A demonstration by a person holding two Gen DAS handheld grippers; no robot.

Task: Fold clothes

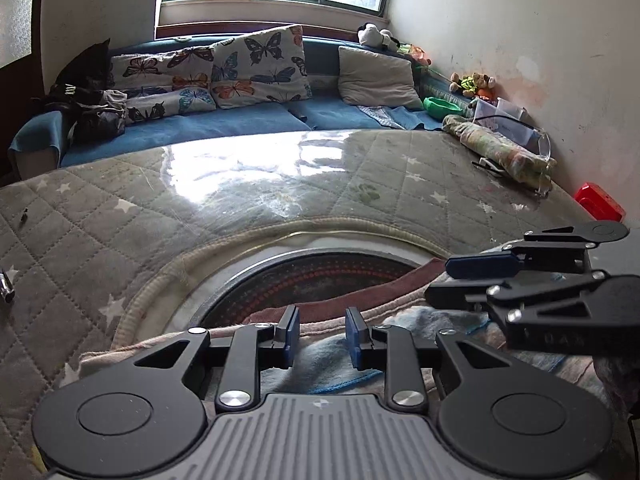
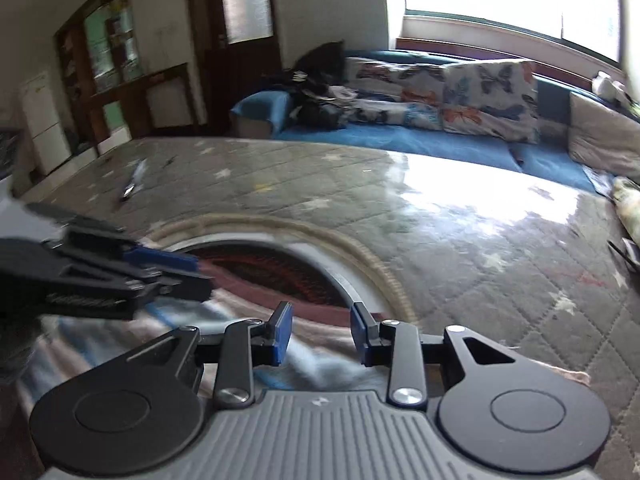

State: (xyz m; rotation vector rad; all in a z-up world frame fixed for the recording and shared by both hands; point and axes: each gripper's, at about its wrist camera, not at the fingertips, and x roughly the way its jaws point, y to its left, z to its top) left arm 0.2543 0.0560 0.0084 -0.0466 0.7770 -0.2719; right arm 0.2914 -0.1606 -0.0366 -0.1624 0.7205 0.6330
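A pale pink and light-blue garment (image 1: 320, 360) lies bunched at the near edge of the table, over a round dark inset (image 1: 312, 280). My left gripper (image 1: 322, 338) hovers just above it, jaws apart with nothing between them. My right gripper (image 2: 320, 338) is also open and empty above the same garment (image 2: 320, 364). Each gripper shows in the other's view: the right one (image 1: 468, 280) at the right, the left one (image 2: 188, 272) at the left, blurred.
The table carries a grey quilted star-pattern cover (image 1: 120, 208) under glossy plastic. A rolled cloth (image 1: 496, 148) and glasses lie at the far right, a red box (image 1: 598, 200) by the wall. A blue sofa (image 1: 240, 124) with butterfly cushions stands behind. Small items (image 2: 132, 188) lie on the left.
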